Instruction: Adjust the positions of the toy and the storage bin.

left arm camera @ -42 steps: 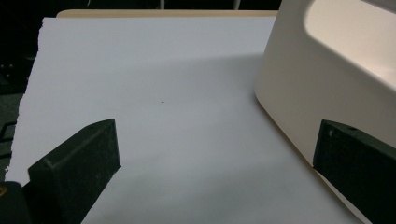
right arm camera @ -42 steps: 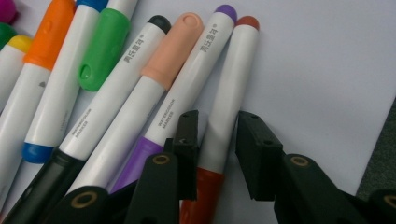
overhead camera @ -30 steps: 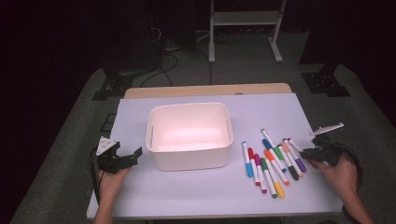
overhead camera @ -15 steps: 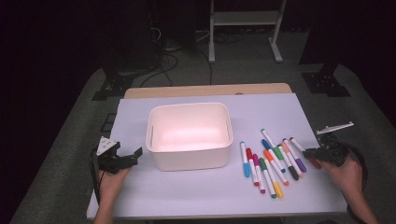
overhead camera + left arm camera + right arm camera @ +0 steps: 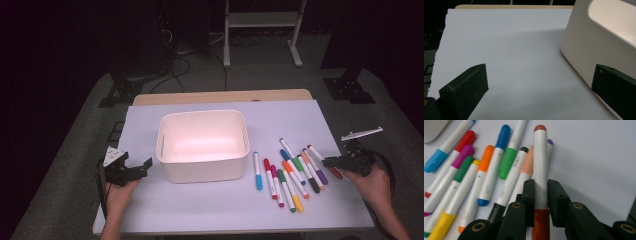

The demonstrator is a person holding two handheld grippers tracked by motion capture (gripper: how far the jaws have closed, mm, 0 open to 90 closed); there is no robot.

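Clamping the red marker, your right gripper sits near the table's right edge, the marker lying at the right end of the marker row. Your left gripper rests near the left edge, jaws wide apart, beside the bin, holding nothing.

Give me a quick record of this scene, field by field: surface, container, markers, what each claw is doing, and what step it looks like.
surface: pale table top
container: white bin, empty, at the middle
markers: row of capped markers lying right of the bin
left claw: open, empty, low over the table near the bin's left side
right claw: shut on the red marker at the row's right end
red marker state: lies about level at the row, gripped near its cap
likely step: lifting the red marker, probably toward the bin
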